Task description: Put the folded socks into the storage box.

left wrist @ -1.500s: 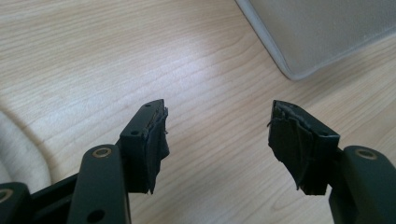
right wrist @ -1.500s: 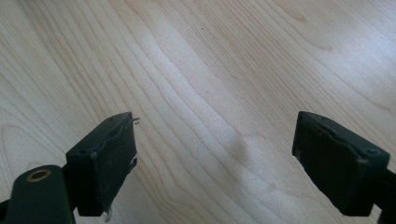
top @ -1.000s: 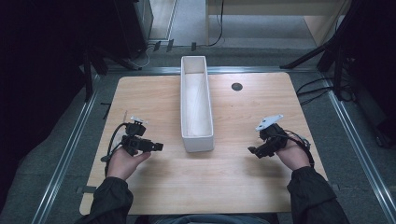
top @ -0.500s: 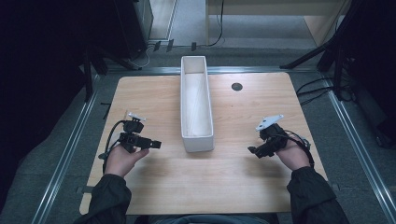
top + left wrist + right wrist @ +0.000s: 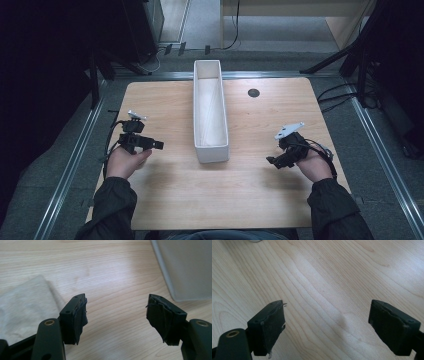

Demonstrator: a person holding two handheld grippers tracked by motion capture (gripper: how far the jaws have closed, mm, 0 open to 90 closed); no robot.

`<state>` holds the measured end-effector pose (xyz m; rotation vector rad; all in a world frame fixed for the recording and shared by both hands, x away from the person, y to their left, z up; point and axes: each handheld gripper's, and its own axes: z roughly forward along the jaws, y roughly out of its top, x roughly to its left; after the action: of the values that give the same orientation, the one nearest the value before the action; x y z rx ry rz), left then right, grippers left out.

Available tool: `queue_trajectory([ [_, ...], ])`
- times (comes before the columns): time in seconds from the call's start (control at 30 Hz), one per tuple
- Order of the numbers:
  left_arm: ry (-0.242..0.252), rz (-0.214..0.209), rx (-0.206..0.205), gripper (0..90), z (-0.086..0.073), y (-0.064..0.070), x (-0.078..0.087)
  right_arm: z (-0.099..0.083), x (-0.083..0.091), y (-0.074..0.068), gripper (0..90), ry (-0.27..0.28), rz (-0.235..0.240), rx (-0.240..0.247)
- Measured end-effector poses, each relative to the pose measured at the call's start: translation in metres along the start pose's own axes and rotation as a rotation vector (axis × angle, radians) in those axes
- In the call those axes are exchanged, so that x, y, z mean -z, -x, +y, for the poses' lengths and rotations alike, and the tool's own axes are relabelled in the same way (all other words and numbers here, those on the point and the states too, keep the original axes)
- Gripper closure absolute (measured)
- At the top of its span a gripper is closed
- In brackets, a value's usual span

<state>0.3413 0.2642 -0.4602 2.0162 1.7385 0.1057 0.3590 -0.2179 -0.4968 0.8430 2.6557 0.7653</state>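
Observation:
A long, narrow white box (image 5: 210, 112) lies lengthwise down the middle of the wooden table (image 5: 260, 195); its inside looks bare. My left gripper (image 5: 150, 144) is held left of the box's near end, pointing toward it, jaws open with nothing between them. In the left gripper view the left gripper (image 5: 116, 308) hovers over bare wood, and a corner of the white box (image 5: 185, 270) shows at upper right. My right gripper (image 5: 275, 161) is right of the box's near end, also open. In the right gripper view the right gripper (image 5: 327, 313) spans plain wood grain.
A small round black hole (image 5: 253, 92) sits in the tabletop at the back right. A pale, cloth-like patch (image 5: 22, 307) lies at the left of the left gripper view; what it is I cannot tell. Metal rails (image 5: 75, 160) and dark floor surround the table.
My left gripper has drifted slightly away from the person, toward the table's far side. The right gripper and the box have stayed put.

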Motion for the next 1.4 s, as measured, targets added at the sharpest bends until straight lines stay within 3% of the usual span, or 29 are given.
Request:
queue_trajectory([
  [0.07,-0.012,0.023,0.022,31.7,0.002,-0.002,-0.001,0.000,0.000,0.000,13.7,0.001,-0.001,0.000],
  [0.17,-0.023,0.019,0.050,31.8,0.004,-0.006,-0.002,0.000,-0.001,0.000,13.6,-0.003,-0.002,-0.003],
  [0.4,-0.035,0.078,0.117,30.7,0.005,-0.018,-0.003,0.000,-0.001,-0.001,13.6,-0.010,-0.003,-0.001],
  [0.6,-0.043,0.099,0.141,27.3,0.000,-0.031,0.000,0.000,-0.001,-0.001,13.6,-0.011,-0.003,0.002],
  [0.77,-0.054,0.105,0.197,26.4,-0.005,-0.044,0.001,0.000,-0.001,-0.001,13.6,-0.015,-0.005,0.006],
  [1.1,-0.069,0.175,0.284,26.5,-0.015,-0.062,-0.001,0.000,-0.002,-0.002,13.6,-0.021,-0.004,0.012],
  [1.23,-0.077,0.179,0.312,25.1,-0.018,-0.067,-0.004,0.000,-0.002,-0.002,13.7,-0.020,-0.004,0.015],
  [1.4,-0.095,0.176,0.310,25.1,-0.018,-0.067,-0.014,0.000,-0.003,-0.002,13.7,-0.022,-0.005,0.017],
])
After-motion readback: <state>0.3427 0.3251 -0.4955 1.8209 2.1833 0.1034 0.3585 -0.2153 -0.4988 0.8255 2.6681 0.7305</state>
